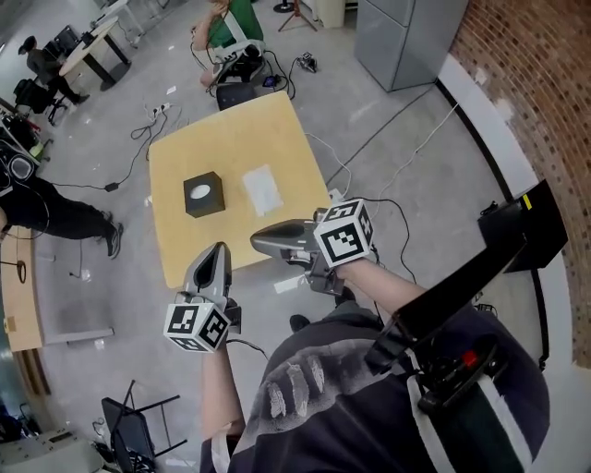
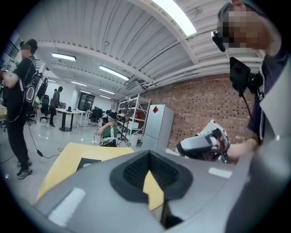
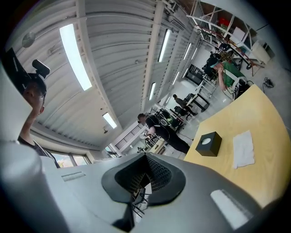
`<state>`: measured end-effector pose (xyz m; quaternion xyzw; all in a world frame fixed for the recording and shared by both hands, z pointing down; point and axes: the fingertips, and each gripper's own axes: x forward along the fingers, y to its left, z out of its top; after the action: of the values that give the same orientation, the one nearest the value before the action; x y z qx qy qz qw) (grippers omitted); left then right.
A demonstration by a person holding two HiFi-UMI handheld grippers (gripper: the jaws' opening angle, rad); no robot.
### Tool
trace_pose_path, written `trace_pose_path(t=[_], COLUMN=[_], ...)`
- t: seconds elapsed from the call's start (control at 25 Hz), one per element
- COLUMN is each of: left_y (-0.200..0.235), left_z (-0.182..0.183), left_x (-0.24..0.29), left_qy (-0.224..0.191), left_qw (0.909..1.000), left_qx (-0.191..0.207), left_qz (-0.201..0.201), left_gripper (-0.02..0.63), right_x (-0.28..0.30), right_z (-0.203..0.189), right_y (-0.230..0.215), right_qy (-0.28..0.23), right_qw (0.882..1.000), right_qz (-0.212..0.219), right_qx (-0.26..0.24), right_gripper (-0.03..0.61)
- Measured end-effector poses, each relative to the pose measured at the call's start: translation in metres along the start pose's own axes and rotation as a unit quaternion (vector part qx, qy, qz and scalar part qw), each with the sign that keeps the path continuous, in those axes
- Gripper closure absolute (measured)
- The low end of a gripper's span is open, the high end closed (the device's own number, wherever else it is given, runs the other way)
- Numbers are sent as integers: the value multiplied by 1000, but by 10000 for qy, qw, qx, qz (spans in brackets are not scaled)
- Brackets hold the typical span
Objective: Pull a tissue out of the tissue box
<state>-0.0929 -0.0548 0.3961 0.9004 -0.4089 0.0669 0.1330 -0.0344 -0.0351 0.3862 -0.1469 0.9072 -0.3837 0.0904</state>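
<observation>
A black tissue box (image 1: 204, 194) with a round white opening stands on the yellow table (image 1: 231, 139). A flat white tissue (image 1: 262, 188) lies on the table just to its right. Both grippers hover off the table's near edge, short of the box. The left gripper (image 1: 220, 248) is shut and holds nothing. The right gripper (image 1: 258, 242) is also shut and holds nothing. The right gripper view shows the box (image 3: 208, 144) and the tissue (image 3: 243, 149) far ahead of the closed jaws. In the left gripper view, the box (image 2: 86, 162) peeks over the gripper body.
A person (image 1: 227, 23) sits beyond the table's far edge. Another person (image 1: 46, 211) stands to the left. Cables (image 1: 148, 125) trail over the floor. A grey cabinet (image 1: 406, 37) and a brick wall (image 1: 536, 83) lie to the right, a black chair (image 1: 134, 425) near left.
</observation>
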Motion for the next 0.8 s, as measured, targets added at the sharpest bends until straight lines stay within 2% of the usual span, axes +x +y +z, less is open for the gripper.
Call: trace_pose_path(t=[0.52, 0.8], left_y=[31, 1], left_z=[-17, -20], left_x=[-80, -86], left_qy=[-455, -477], left_qw=[9973, 9964], left_qx=[-498, -521], left_qz=[-297, -465], left_gripper=[614, 614], right_x=[59, 35], right_z=[-53, -60], right_y=[34, 48], right_qy=[191, 36], right_qw=[9991, 9987], right_qz=[-360, -486], right_qx=[-142, -159], right_gripper=[581, 581])
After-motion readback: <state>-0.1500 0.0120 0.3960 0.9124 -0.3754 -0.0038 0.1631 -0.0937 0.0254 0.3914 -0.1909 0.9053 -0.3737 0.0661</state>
